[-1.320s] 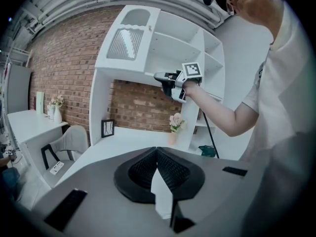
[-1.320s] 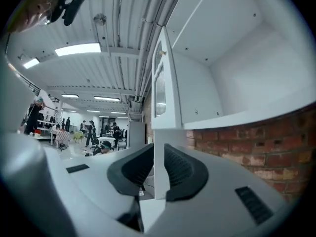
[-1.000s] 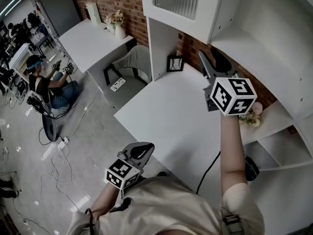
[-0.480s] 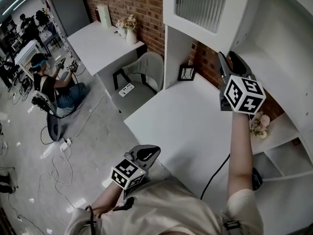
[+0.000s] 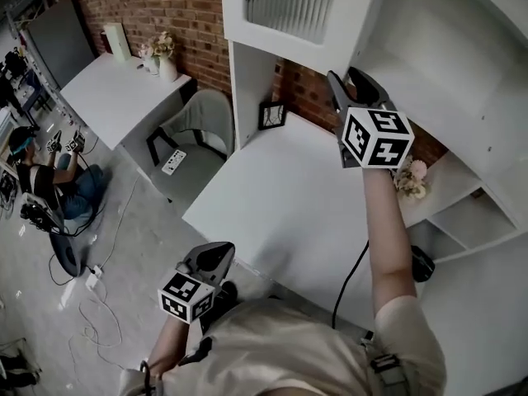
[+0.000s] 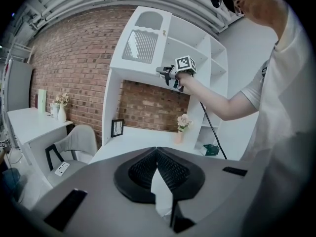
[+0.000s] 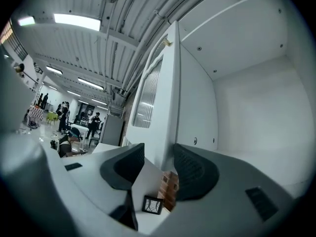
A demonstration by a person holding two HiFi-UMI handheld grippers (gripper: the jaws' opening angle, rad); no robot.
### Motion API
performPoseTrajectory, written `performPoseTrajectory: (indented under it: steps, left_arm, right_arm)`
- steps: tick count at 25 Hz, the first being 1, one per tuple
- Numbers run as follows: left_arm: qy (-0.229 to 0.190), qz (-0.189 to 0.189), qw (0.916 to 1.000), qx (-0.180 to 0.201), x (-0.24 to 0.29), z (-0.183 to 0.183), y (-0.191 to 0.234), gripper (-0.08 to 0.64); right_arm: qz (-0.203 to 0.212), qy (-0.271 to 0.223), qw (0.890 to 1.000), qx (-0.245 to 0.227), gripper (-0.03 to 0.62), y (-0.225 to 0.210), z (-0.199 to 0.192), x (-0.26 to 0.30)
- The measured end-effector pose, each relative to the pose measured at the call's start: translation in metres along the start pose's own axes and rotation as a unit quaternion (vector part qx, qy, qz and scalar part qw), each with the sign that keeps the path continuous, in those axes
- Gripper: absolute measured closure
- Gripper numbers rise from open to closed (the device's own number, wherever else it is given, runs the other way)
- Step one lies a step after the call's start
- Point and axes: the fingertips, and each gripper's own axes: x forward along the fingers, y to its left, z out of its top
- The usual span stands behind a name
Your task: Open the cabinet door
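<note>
Right jaws: the right gripper [image 7: 159, 154] stood about half spread, and its pads looked pressed on the two faces of the cabinet door [image 5: 290, 5] at its lower free corner.
Left jaws: the left gripper [image 6: 157, 151] had its tips together with nothing between them.
Left gripper's place: it hung low by the person's waist, off the edge of the desk top [image 5: 280, 196] and well apart from the cabinet.
Door: white with a ribbed pane, it was swung out from the upper compartment [image 5: 429, 40], whose bare white inside showed beside it.
Step in hand: judged to be the swing-out itself and well along, since the door was already clear of its frame.
Next move: probably carrying the corner further round the hinge's arc, with the wrist turning along with the panel so the pads would not twist off the thin edge.
After that: spreading the jaws and drawing straight back off the edge.
</note>
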Motion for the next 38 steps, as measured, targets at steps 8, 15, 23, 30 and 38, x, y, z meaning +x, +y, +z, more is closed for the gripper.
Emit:
performPoseTrajectory:
  steps: [8, 15, 23, 30, 38]
  left_arm:
    - [0.004, 0.001, 1.0000, -0.003, -0.005, -0.003, -0.004, 0.543]
    - [0.008, 0.002, 1.0000, 0.002, -0.004, -0.005, -0.011, 0.543]
    - [0.007, -0.001, 0.9999, 0.012, -0.002, -0.003, -0.020, 0.543]
    - [0.013, -0.004, 0.9998, 0.014, 0.002, -0.001, -0.027, 0.543]
    - [0.007, 0.000, 0.9999, 0.012, 0.005, 0.001, -0.026, 0.543]
  right_arm:
    - [-0.016, -0.007, 1.000, 0.013, 0.407, -0.004, 0.000, 0.000]
    - [0.044, -0.019, 0.997, 0.057, 0.407, 0.003, 0.004, -0.011]
    - [0.130, -0.020, 0.989, 0.074, 0.420, 0.021, 0.008, -0.023]
    - [0.199, -0.017, 0.975, 0.094, 0.434, 0.034, 0.012, -0.036]
    - [0.255, -0.022, 0.961, 0.102, 0.434, 0.048, 0.014, -0.036]
